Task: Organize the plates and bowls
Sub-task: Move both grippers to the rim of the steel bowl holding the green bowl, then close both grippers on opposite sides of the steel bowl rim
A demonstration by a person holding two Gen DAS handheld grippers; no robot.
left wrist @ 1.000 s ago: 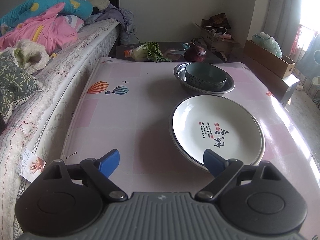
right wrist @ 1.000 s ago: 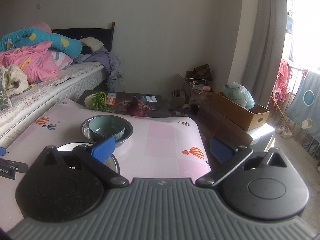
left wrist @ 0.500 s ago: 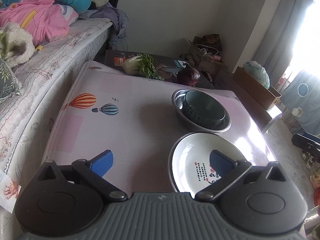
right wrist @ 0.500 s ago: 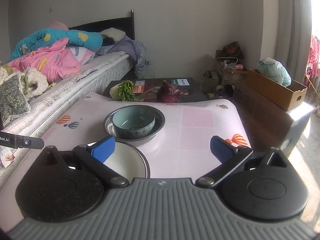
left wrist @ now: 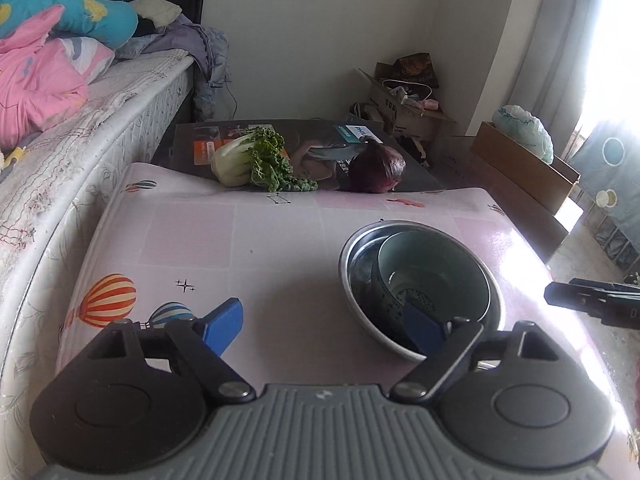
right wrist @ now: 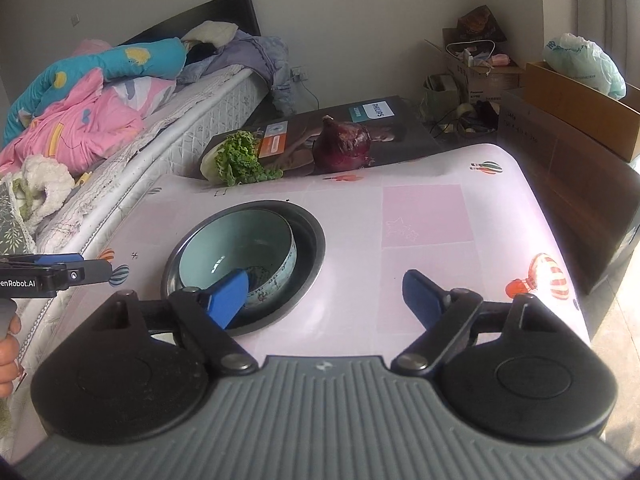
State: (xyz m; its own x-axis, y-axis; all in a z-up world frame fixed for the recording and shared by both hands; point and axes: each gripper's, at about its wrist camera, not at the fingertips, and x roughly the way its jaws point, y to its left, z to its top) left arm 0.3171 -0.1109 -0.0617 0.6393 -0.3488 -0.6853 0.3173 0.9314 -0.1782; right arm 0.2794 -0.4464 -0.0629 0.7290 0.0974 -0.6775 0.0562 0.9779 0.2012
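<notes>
The left gripper tilts down toward the table, its jaws closing with only bare tablecloth between the blue pads. Its right finger overlaps the near rim of the metal bowl, which sits just ahead and to the right of this gripper. Nested inside it is the teal ceramic bowl.

The right gripper angles down likewise, its jaws closing too, nothing pinched between them. Its left finger hangs over the near edge of the metal bowl (whether it touches cannot be told). The teal ceramic bowl lies ahead and to the left of this gripper. A hand grips the left tool's handle at that view's left edge.
</notes>
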